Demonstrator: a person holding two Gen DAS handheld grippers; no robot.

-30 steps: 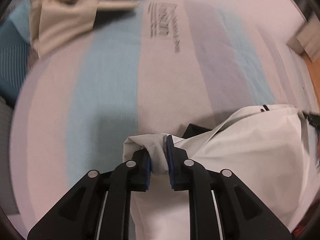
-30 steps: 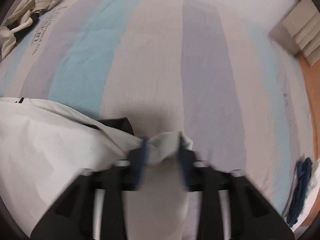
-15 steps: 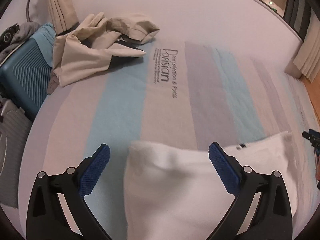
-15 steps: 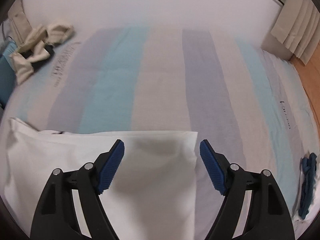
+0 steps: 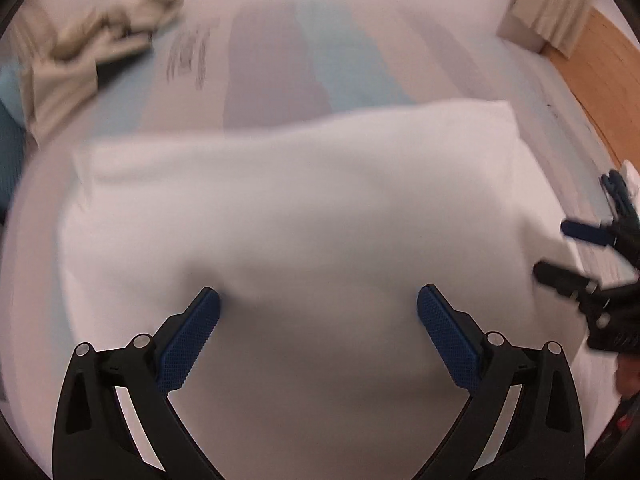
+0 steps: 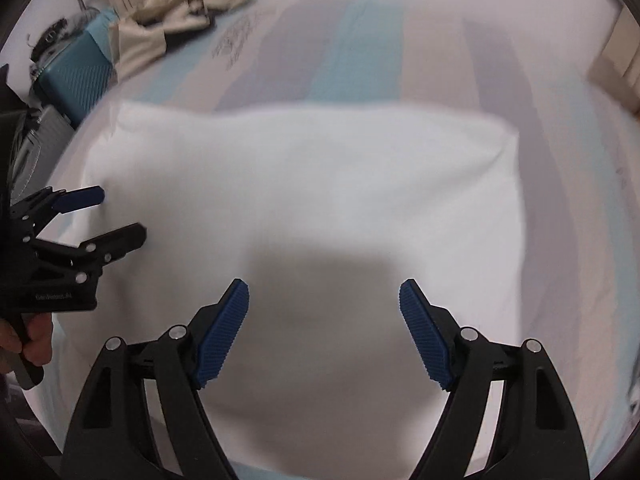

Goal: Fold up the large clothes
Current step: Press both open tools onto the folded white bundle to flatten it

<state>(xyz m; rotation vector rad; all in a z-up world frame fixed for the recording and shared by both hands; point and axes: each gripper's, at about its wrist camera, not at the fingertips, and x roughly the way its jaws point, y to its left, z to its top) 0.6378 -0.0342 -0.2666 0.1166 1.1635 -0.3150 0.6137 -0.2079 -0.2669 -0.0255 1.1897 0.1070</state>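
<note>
A large white garment point(image 5: 300, 208) lies folded as a broad rectangle on the striped bed cover point(image 5: 320, 52). My left gripper point(image 5: 318, 292) hangs over its near half, open wide, with only flat cloth below the blue pads. My right gripper point(image 6: 323, 282) is open over the same white garment point(image 6: 300, 184) and casts a shadow on it. Each gripper shows in the other's view: the right gripper point(image 5: 560, 250) at the garment's right edge, the left gripper point(image 6: 120, 216) at its left edge. Neither holds any cloth. Both views are blurred.
A crumpled beige garment point(image 6: 176, 12) lies at the far left corner of the bed, next to a blue suitcase point(image 6: 76, 76). A curtain point(image 5: 552, 12) and wooden floor point(image 5: 600, 72) lie beyond the bed's right side. A hand point(image 6: 32, 340) grips the left tool.
Both grippers were shut on bunched corners of the white garment, then opened and let go. The garment now lies flat, and both grippers have drawn back over its near half.
</note>
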